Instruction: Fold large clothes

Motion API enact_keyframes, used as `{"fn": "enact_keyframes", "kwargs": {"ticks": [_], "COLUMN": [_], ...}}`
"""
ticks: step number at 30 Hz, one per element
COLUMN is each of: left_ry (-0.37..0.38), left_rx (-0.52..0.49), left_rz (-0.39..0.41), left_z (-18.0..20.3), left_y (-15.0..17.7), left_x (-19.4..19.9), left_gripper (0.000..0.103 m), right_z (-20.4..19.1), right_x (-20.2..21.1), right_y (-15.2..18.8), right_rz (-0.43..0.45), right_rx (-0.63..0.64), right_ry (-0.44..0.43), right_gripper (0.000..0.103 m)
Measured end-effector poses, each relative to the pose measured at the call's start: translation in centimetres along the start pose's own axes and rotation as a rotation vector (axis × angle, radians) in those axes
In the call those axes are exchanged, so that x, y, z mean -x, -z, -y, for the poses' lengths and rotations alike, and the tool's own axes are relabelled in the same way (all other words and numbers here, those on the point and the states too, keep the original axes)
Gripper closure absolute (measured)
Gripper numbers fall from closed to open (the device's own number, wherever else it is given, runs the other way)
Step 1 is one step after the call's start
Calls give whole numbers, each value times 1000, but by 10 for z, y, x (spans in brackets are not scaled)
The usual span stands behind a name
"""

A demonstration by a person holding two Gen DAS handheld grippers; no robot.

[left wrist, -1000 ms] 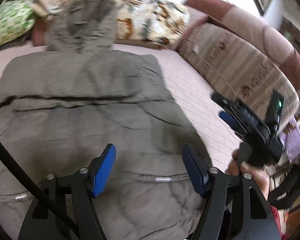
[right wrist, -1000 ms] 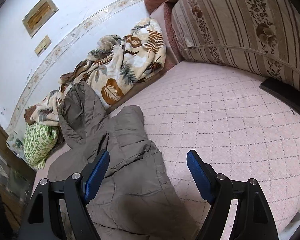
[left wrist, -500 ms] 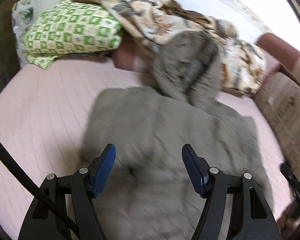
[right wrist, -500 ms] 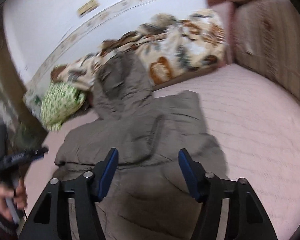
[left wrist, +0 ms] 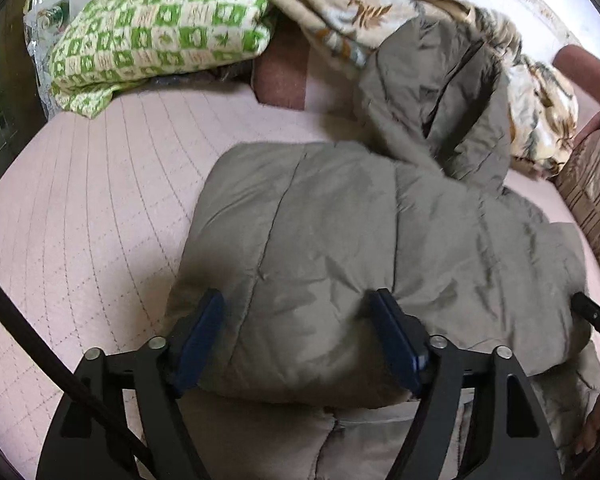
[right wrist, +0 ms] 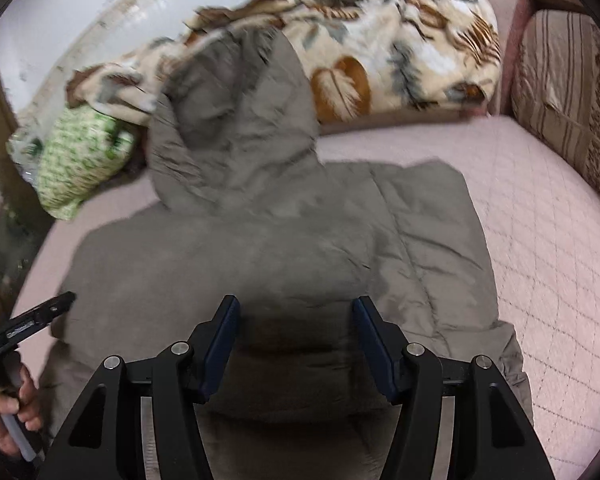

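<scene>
Both grippers swung over the jacket (left wrist: 340, 264), left gripper (left wrist: 300, 340) just widening, right gripper (right wrist: 296, 348) stood released, both empty. Jacket looked puffy, soft, slippery; grasp its near hem.

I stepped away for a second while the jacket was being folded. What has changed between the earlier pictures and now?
Both grippers swung in over the grey padded jacket. The left gripper moved from its right half to its left edge, jaws just opening; the right gripper came from the bare bedspread to the middle, jaws narrowing early on. Neither holds anything. The jacket, hood and leaf-print blanket lie as before.
</scene>
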State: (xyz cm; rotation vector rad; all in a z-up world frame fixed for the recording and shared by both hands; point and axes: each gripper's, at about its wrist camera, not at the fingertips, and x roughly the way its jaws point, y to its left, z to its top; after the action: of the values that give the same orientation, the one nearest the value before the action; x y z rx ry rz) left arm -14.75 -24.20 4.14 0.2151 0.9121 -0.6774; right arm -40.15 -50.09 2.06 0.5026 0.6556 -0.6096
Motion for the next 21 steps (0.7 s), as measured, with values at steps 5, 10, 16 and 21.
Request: {"fn": "enact_keyframes", "kwargs": {"ticks": [5, 10, 16, 21], "left_ry": [38, 28, 59, 30], "left_rx": [69, 55, 29, -132], "left_rz": [-28, 30, 186, 190], "left_z": [-9, -4, 20, 69], "left_y": [4, 5, 5, 22], "left_x": [-7, 3, 43, 41], "left_gripper": [23, 23, 23, 23], "right_z": [7, 0, -19, -51], "right_x": [-24, -26, 17, 31], "right_y": [7, 7, -1, 4], "right_rz": [-74, -69, 114, 180], "right_rx": [-19, -5, 38, 129], "right_ry": [28, 77, 131, 66], "right_gripper": [37, 36, 36, 34]}}
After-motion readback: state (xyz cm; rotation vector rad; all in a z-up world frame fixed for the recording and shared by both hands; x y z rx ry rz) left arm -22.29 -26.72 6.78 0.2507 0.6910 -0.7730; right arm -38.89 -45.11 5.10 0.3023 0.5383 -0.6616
